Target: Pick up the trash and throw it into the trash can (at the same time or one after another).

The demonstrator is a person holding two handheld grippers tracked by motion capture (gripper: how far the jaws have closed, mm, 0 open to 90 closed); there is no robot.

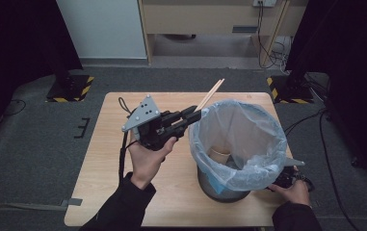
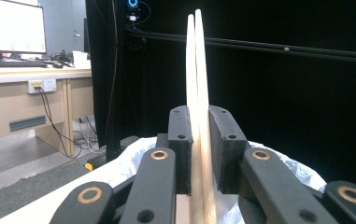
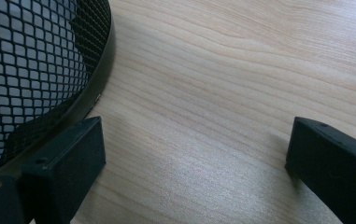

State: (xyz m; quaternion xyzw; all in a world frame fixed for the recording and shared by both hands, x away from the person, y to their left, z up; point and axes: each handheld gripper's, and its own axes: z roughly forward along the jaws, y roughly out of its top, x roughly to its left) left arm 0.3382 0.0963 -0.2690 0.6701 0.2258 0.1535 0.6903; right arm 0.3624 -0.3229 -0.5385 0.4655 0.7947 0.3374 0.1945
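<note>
Chopsticks (image 1: 210,95), a pale wooden pair, clamped side by side between the jaws of the left gripper (image 1: 190,117). Sticking out past the jaw tips toward one o'clock in the high view, over the far rim of the bin (image 1: 219,190). Lower ends hidden inside the grip. In the left gripper view, chopsticks (image 2: 197,70) rising straight up toward twelve o'clock from the narrow gap in the left gripper (image 2: 199,140), both pads pressed flat against the wood, tips close together near the top edge. Crinkled bag (image 2: 133,158) visible just behind the jaws.

Left gripper raised off the table (image 1: 104,192), held in a hand (image 1: 147,156) at nine o'clock from the bin, jaws pointing toward the bin's rim and nearly touching the clear plastic bag (image 1: 248,144) that lines it. Bin standing at the table's four o'clock area, something pale lying in its bottom, too dim to make out.

Right gripper (image 1: 287,180) resting low at four o'clock from the bin, mostly hidden behind the bag, held in the other hand (image 1: 294,192). In the right gripper view, right gripper (image 3: 194,154) spread wide with nothing between the jaws, bare wooden table (image 3: 222,70) beneath, black mesh wall of the bin (image 3: 31,60) just beside one jaw at ten o'clock.
</note>
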